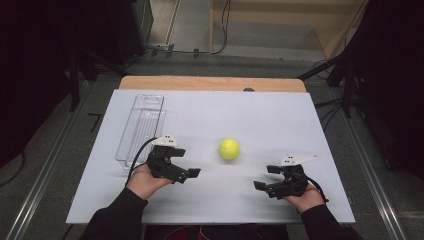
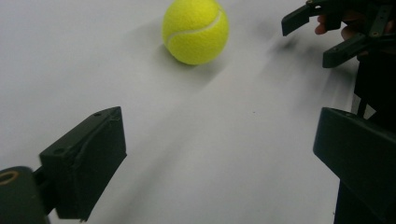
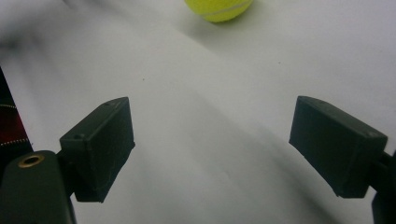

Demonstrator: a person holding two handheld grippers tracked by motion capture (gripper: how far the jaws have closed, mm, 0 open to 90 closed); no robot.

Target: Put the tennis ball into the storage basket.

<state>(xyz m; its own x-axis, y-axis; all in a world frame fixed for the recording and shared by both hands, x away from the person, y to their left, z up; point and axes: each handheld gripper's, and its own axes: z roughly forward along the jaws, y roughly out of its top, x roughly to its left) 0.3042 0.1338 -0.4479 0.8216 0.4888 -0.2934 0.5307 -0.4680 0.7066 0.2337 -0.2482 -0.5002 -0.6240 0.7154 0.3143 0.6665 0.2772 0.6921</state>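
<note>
Tennis ball [image 1: 229, 148] sitting loose on worktop [image 1: 280, 120]; left claw [image 1: 186, 170] and right claw [image 1: 264, 179] both gaping, empty. Any nudge risks rolling it away.

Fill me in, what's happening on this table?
A person holds a two-jaw gripper in each hand over a white table. A tennis ball lies free on the table between the left gripper and the right gripper, touched by neither. Both grippers point inward toward the ball with jaws open and nothing between them. A clear plastic tray sits at the far left, empty as far as can be seen.
</note>
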